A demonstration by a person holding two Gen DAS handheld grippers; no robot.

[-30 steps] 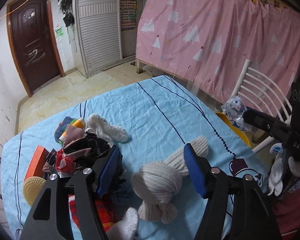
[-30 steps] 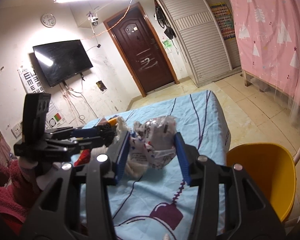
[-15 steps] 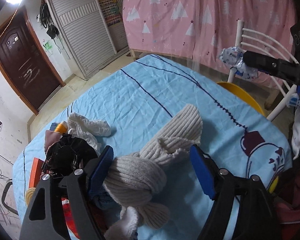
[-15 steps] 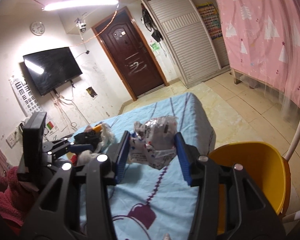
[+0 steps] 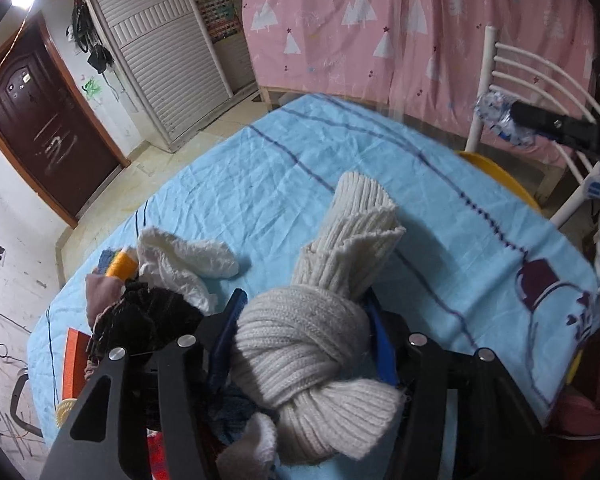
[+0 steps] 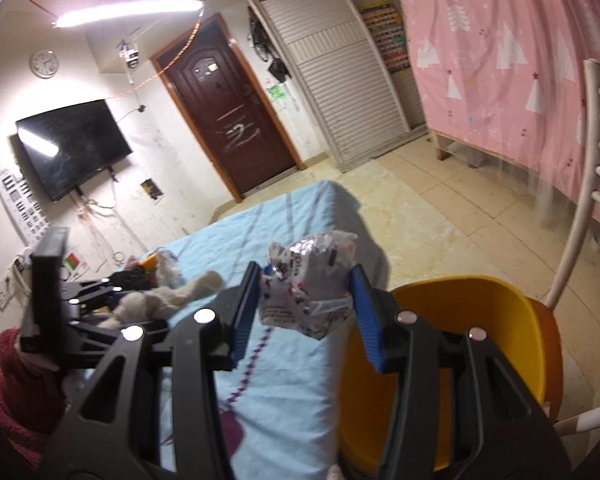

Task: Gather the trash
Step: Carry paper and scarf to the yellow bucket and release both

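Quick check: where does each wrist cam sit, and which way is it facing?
Left wrist: on the left gripper, angled down at the blue-sheeted table; its jaws, just closing, squeeze the knotted cream scarf.
Right wrist: on the right gripper, facing the door, above the yellow bin, clamping the crumpled wrapper; a red sleeve shows.
Shared: table, scarf, wrapper, bin, door, each other's gripper.

Right gripper [image 6: 306, 300] clamped on a crumpled white plastic wrapper [image 6: 308, 284] — blue pads pressing both its sides. Just below and right of the fingers sits a yellow bin [image 6: 480, 320] on a chair [image 6: 580, 200], mouth open. Under and left of the gripper is the table in a light blue cloth [image 6: 280, 392]. Further left the left gripper [image 6: 112, 300] reaches over a cream knitted bundle [image 6: 160, 300] — jaw state unclear from here. Brown door [image 6: 228, 120] and TV [image 6: 72, 144] far ahead.
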